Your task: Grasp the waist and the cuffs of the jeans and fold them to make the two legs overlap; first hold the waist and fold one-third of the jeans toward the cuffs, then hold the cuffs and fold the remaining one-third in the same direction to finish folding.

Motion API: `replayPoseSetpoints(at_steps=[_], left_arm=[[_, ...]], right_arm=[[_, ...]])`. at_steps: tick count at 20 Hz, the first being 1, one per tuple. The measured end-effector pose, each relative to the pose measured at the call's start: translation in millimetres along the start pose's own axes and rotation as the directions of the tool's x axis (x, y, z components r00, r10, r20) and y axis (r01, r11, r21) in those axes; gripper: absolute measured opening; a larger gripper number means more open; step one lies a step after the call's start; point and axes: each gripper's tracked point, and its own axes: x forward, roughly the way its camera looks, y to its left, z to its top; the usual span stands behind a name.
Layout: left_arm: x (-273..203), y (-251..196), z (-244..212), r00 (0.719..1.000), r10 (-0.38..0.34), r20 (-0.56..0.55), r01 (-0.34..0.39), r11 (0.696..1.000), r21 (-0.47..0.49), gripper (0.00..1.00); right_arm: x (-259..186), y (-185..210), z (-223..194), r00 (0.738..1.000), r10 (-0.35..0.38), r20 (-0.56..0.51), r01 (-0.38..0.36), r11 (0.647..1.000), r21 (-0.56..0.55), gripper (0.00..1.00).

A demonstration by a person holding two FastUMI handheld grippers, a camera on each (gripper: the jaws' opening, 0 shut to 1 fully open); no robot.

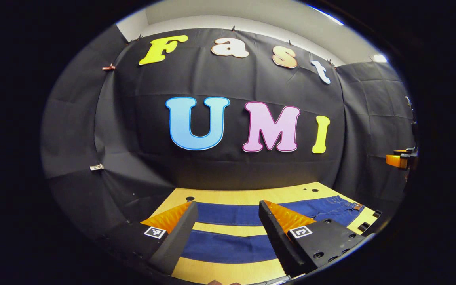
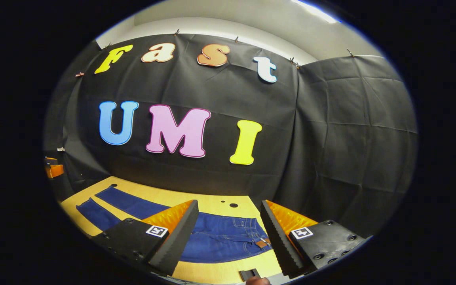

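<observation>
With both my left gripper and right gripper wide open and empty, a shallow pinch could slip off the jeans.

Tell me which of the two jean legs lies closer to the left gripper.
The near leg, the dark blue band low between the left gripper fingers. The far leg lies beyond it toward the booth wall, a strip of bare table between them.

Left claw with two black wedge fingers, ridged inner faces, orange ribbed backs, small white square markers with black patterns, black mount plate with round screw holes, right claw of the same build and colours
</observation>
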Motion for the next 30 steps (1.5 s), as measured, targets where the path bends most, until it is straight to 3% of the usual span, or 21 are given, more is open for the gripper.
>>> replayPoseSetpoints(at_steps=[9, 12, 14, 17, 20, 22, 24, 26, 28, 30], left_arm=[[2.0, 12.9, 0.5, 1.000, -0.005, 0.009, 0.004, 0.998, 0.068, 0.97], [10.3, 34.5, -24.6, 0.999, -0.005, -0.042, 0.011, 0.989, 0.149, 0.98], [17.5, 43.5, -50.8, 0.993, -0.062, -0.098, 0.083, 0.970, 0.227, 0.98], [37.4, 66.0, -104.7, 0.968, -0.109, -0.227, 0.175, 0.940, 0.295, 0.98], [56.7, 93.7, -165.9, 0.911, -0.091, -0.403, 0.246, 0.903, 0.351, 0.98], [70.1, 108.4, -194.4, 0.874, -0.098, -0.475, 0.328, 0.841, 0.431, 0.99], [80.9, 122.8, -214.3, 0.837, -0.097, -0.539, 0.421, 0.743, 0.520, 0.99], [84.2, 126.4, -237.9, 0.780, -0.112, -0.615, 0.538, 0.621, 0.569, 0.98], [84.7, 123.9, -259.9, 0.713, -0.130, -0.689, 0.651, 0.486, 0.583, 0.98], [73.0, 128.9, -283.4, 0.633, -0.130, -0.763, 0.743, 0.376, 0.553, 0.98]], right_arm=[[3.6, -1.5, -10.7, 1.000, 0.002, -0.018, -0.003, 1.000, -0.031, 0.96], [11.1, -1.2, -23.5, 0.999, 0.018, -0.038, -0.023, 0.991, -0.133, 0.96], [17.6, -3.4, -38.1, 0.997, 0.026, -0.070, -0.042, 0.970, -0.240, 0.94], [27.8, -11.8, -68.5, 0.991, 0.022, -0.134, -0.068, 0.934, -0.351, 0.97], [35.9, -15.2, -107.6, 0.978, 0.045, -0.205, -0.129, 0.898, -0.421, 0.96], [46.2, -21.5, -138.2, 0.970, 0.059, -0.234, -0.174, 0.844, -0.507, 0.96], [57.0, -21.2, -167.3, 0.955, 0.087, -0.283, -0.241, 0.787, -0.569, 0.97], [67.0, -13.7, -199.2, 0.931, 0.135, -0.340, -0.329, 0.718, -0.613, 0.97], [81.4, -11.1, -221.7, 0.901, 0.177, -0.397, -0.416, 0.613, -0.672, 0.97], [87.9, -0.9, -244.9, 0.865, 0.224, -0.449, -0.496, 0.515, -0.699, 0.97]])
